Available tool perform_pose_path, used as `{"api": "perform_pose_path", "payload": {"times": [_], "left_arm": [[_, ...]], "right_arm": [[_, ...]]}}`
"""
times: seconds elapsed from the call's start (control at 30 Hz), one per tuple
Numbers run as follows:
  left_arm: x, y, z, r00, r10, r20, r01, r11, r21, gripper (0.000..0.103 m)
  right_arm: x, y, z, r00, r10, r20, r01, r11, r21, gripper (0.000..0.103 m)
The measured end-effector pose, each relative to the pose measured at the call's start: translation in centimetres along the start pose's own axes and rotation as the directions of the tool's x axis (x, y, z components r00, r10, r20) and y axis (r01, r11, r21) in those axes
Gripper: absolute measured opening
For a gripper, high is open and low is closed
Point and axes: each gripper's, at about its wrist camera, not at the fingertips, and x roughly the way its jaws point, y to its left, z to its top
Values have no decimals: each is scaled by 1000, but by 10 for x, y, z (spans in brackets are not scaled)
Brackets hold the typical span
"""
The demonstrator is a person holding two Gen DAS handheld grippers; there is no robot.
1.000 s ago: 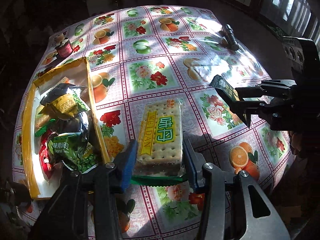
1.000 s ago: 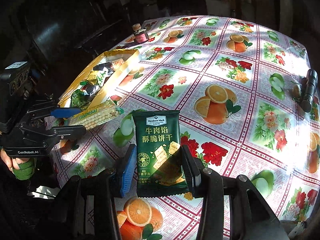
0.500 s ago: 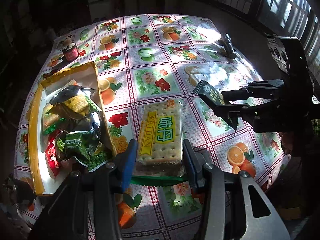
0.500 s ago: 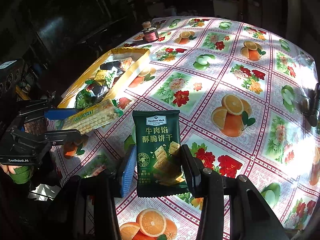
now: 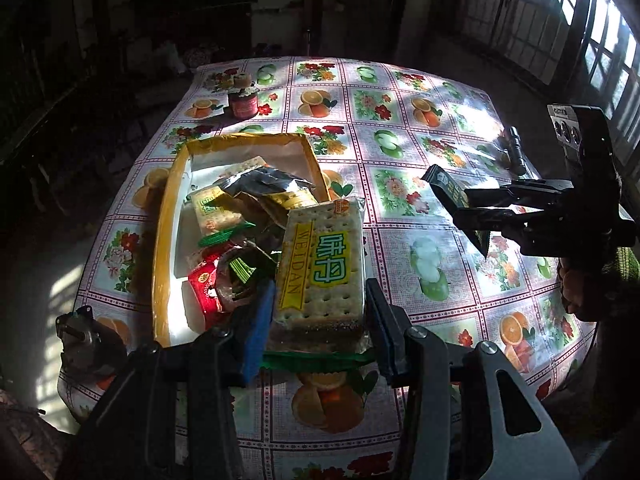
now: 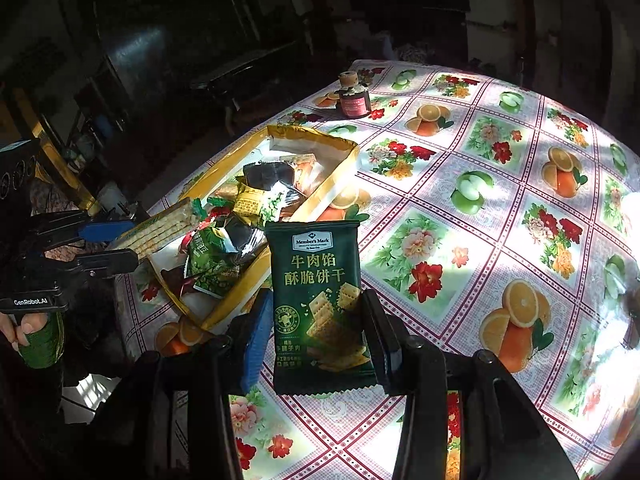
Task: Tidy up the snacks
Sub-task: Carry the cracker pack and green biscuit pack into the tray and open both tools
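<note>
Our left hand-held gripper [image 5: 320, 320] is clamped on the near end of the WEIDAN cracker pack [image 5: 322, 264], holding it up off the worktop [image 5: 400, 208] with its far end just over the right wall of the yellow box [image 5: 164, 232], which already carries a loose heap of wrapped snacks [image 5: 240, 216]. Our right hand-held gripper [image 6: 316, 336] is closed on the lower part of the dark green Member's Mark biscuit packet [image 6: 316, 280], which stands upright between the pads, near the box's corner but not over it. We judge both packs to be light. The cracker pack is a stiff block inside thin film, so it keeps its line when gripped at one end, but the crackers will snap if we squeeze harder. The green packet is a puffed foil pouch, slippery and soft, with brittle biscuits inside; it is best taken across its width low down, as now, with mild pressure. Releasing low over the heap should spare both. A small red jar [image 5: 242, 104] and a flashlight [image 5: 514, 152] lie well apart from the box.
</note>
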Motion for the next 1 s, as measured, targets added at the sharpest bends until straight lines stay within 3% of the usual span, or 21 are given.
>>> {"api": "perform_pose_path", "payload": {"times": [0.27,0.53,0.77,1.0], "left_arm": [[11,45,-2,999,42,-16,-43,993,-108,47],[36,60,0,998,36,-50,-44,987,-157,47],[55,70,6,997,32,-75,-46,980,-192,47],[74,67,9,994,28,-105,-49,978,-202,47]], "right_arm": [[57,19,52,998,63,7,-63,998,-7,44],[123,4,97,998,51,-28,-50,998,36,44],[157,-8,115,997,31,-77,-28,999,41,44],[165,-9,117,995,31,-93,-30,999,18,44]]}}
